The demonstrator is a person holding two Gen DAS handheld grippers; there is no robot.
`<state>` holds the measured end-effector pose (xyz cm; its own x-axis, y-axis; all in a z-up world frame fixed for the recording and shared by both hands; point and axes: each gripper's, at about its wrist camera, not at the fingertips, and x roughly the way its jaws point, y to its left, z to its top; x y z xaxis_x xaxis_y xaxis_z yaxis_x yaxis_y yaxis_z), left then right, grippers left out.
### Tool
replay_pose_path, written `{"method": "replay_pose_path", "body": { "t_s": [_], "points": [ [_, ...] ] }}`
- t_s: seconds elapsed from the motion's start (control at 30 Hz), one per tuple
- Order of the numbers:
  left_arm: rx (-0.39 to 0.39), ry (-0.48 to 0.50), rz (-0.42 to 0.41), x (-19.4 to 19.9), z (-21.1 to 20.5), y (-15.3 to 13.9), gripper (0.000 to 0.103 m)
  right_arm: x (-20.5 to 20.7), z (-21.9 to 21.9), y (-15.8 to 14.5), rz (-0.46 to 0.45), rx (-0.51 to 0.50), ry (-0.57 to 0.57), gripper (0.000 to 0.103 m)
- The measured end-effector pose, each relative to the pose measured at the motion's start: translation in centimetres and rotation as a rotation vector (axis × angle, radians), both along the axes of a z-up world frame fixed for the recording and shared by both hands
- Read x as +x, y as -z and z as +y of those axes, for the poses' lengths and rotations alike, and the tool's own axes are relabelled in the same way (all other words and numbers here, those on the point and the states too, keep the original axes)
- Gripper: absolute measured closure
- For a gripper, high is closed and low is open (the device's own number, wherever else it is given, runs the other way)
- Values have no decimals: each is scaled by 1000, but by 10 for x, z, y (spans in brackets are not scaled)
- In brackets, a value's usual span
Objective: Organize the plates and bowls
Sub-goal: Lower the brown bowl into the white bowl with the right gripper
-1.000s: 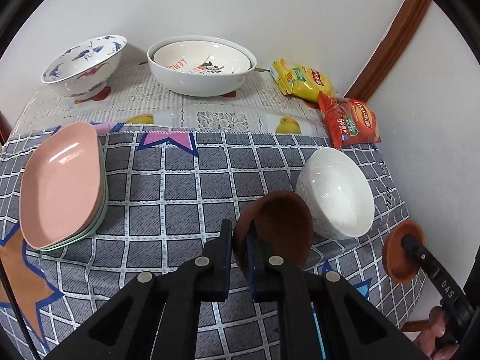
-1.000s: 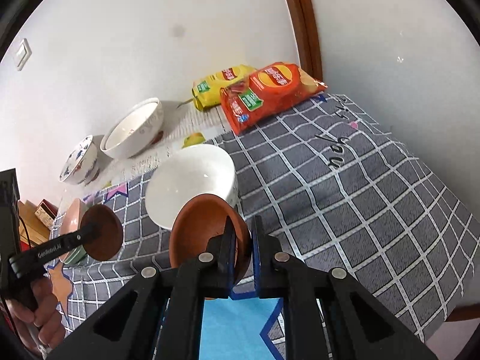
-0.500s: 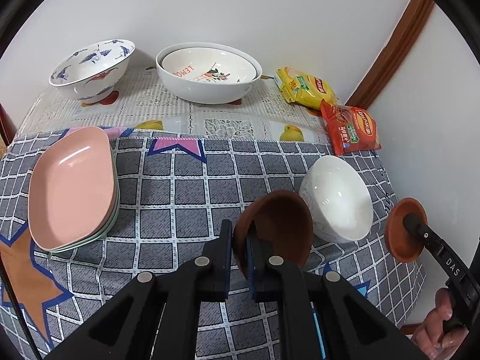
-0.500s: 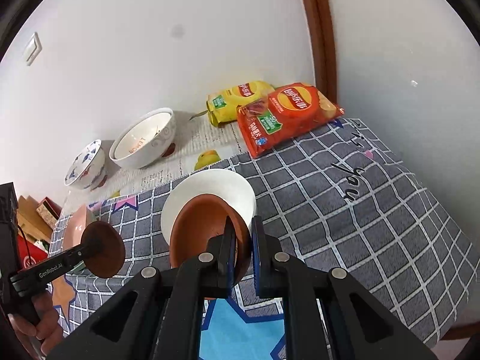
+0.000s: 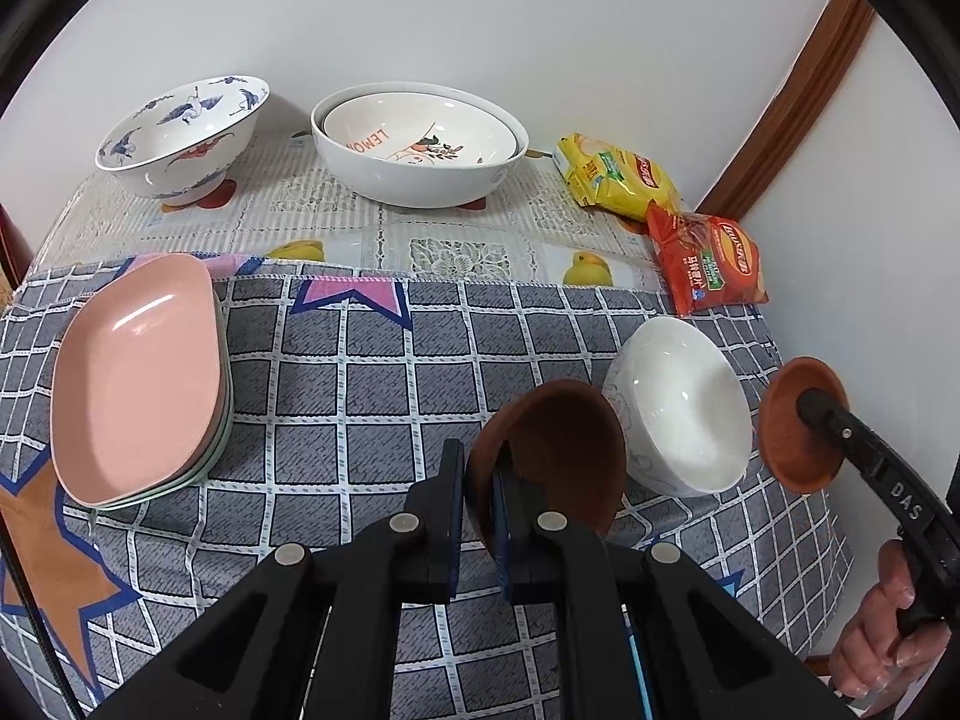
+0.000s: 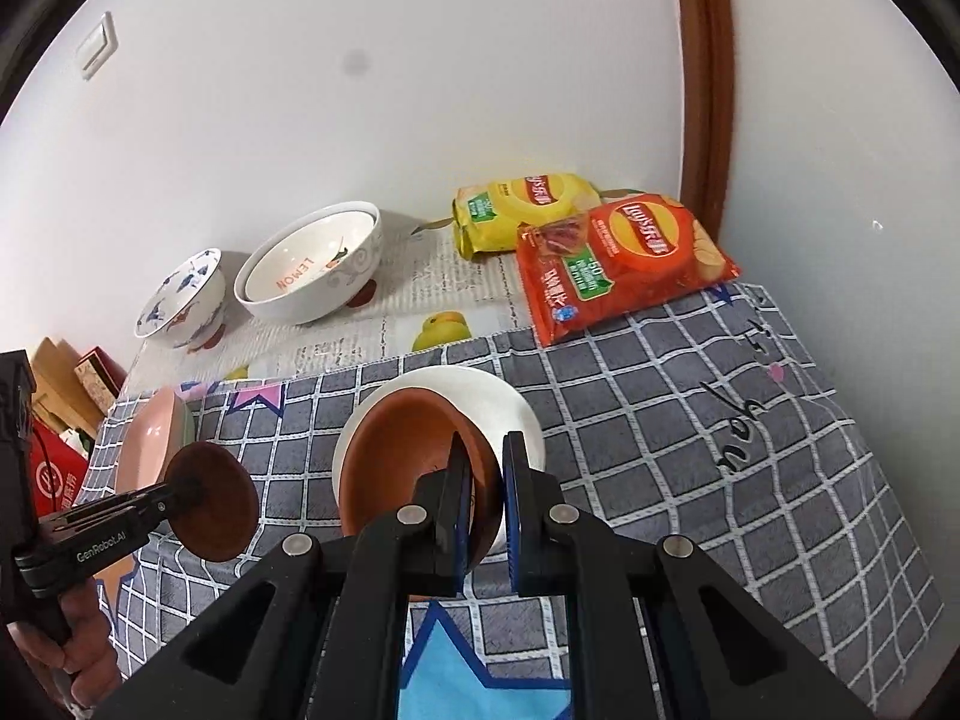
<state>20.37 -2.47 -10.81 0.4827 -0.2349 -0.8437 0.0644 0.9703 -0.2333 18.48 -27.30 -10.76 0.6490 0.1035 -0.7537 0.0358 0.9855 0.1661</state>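
Grippers first: your left gripper (image 5: 477, 501) is clamped on the rim of a dark brown bowl (image 5: 558, 456), holding it tilted above the checked cloth (image 5: 360, 396), and your right gripper (image 6: 482, 495) is pinched tight on the rim of an orange-brown bowl (image 6: 402, 468), with one finger inside it and one outside. From your right wrist view, that orange-brown bowl hangs in front of the plain white bowl (image 6: 516, 414), covering most of it; you cannot tell from either view whether the two touch. From your left wrist view, the white bowl stands on the cloth just to the right of the dark brown one, with the right gripper's bowl beyond it at the table's edge. The pink plate (image 5: 135, 372) tops a stack at the left edge of the cloth. At the back, on the lace runner (image 5: 336, 234), the blue-patterned bowl (image 5: 183, 135) stands beside the large white bowl (image 5: 420, 171), which has a lemon-print bowl (image 5: 420, 129) nested in it. A yellow chip bag (image 5: 615, 177) and a red chip bag (image 5: 708, 264) lie in the far right corner.
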Motion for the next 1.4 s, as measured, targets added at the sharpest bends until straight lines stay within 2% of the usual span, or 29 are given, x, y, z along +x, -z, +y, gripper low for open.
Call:
{"method": "replay_pose_path", "body": {
  "t_s": [0.13, 0.27, 0.37, 0.9, 1.4],
  "points": [
    [12, -1, 3, 3, 1, 1, 94, 9, 4, 14, 13, -8, 17, 93],
    [21, -1, 6, 8, 3, 2, 94, 20, 4, 29, 44, 24, 26, 93],
    [23, 1, 11, 13, 3, 4, 94, 26, 8, 36, 46, -14, 48, 93],
    [19, 16, 36, 32, 2, 16, 94, 56, 23, 69, 144, -38, 11, 93],
    [12, 25, 49, 39, 4, 20, 94, 68, 31, 76, 183, -72, -5, 93]
  ]
}}
